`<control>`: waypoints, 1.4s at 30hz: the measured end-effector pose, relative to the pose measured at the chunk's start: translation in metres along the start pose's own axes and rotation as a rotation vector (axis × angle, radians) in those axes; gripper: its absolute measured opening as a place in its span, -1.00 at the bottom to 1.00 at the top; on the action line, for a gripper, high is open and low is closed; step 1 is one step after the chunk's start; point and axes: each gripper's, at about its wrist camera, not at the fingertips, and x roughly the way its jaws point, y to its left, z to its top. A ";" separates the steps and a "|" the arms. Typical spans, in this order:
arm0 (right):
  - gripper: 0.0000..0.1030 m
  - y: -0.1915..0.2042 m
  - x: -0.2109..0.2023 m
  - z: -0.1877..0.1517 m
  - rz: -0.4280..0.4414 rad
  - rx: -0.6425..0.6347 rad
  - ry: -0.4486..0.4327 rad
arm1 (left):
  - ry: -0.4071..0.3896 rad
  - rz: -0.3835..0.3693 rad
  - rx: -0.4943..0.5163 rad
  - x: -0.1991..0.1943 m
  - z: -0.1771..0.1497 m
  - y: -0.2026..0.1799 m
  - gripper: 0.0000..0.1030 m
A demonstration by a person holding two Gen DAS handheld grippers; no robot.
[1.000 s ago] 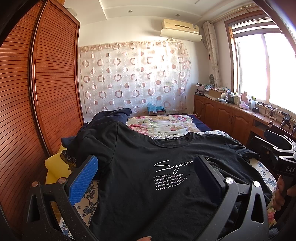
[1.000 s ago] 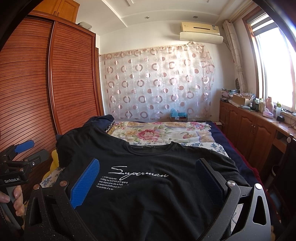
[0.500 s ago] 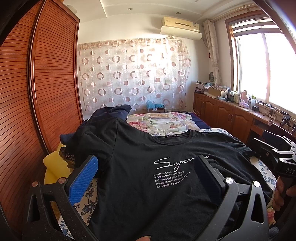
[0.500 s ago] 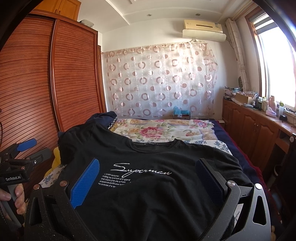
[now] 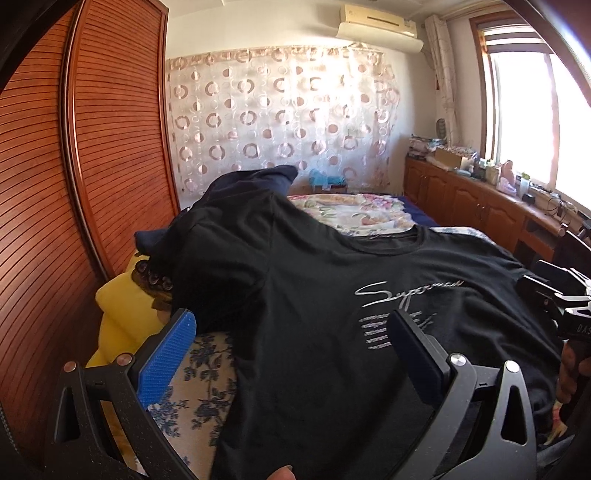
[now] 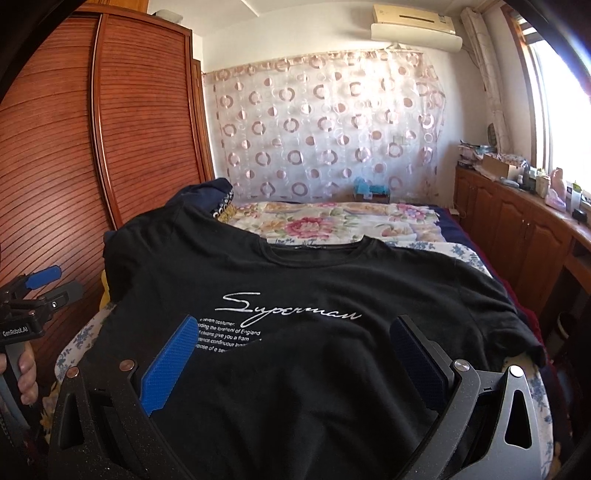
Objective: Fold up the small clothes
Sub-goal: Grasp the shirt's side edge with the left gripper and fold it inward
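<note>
Both the left gripper [image 5: 291, 347] and right gripper [image 6: 291, 350] hover with fingers spread wide, gripping nothing, above the black T-shirt [image 6: 295, 295], which lies face up, unfolded, on the bed [image 6: 332, 218]. Best pinch the far shoulder seams cleanly, single layer only.

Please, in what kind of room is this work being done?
Very likely a home bedroom: a bed with a floral quilt, a tall slatted wooden wardrobe, and a wall air conditioner. The black printed T-shirt lies spread on the bed.
</note>
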 end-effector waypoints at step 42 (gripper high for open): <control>0.95 0.017 0.050 0.002 0.109 -0.170 0.179 | 0.250 -0.089 -0.060 0.114 -0.009 0.125 -0.85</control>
